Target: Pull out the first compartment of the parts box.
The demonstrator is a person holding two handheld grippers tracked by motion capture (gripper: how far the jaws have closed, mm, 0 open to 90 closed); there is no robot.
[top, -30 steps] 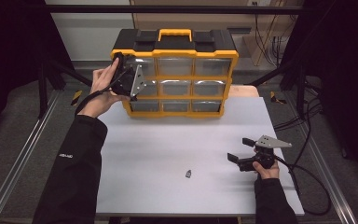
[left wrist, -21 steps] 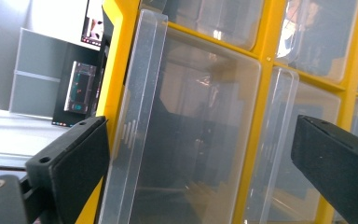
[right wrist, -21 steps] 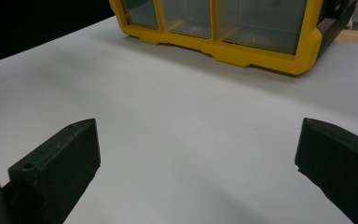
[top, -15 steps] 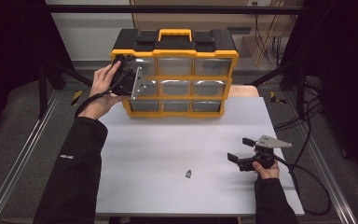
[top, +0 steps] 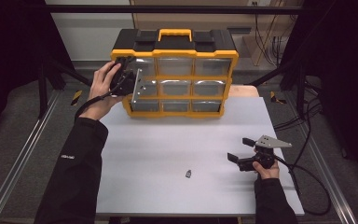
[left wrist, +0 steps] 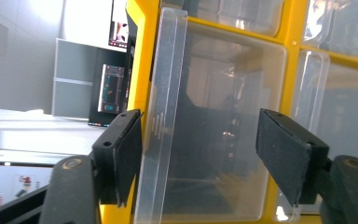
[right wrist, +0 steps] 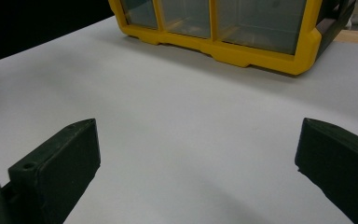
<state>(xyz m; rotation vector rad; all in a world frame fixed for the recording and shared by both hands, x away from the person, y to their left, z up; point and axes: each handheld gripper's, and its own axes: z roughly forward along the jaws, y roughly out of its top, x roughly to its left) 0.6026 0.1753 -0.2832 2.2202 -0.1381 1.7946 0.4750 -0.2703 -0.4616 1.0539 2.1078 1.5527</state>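
Nearby, small part (top: 189, 173) lies beside right gripper (top: 240, 150).

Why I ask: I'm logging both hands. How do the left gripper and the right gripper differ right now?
The left gripper is raised at the yellow drawer cabinet, its jaws just closing around a clear drawer front; the right gripper sits low over the white table, jaws wide with nothing between them. Both have black jaws and are hand-held.
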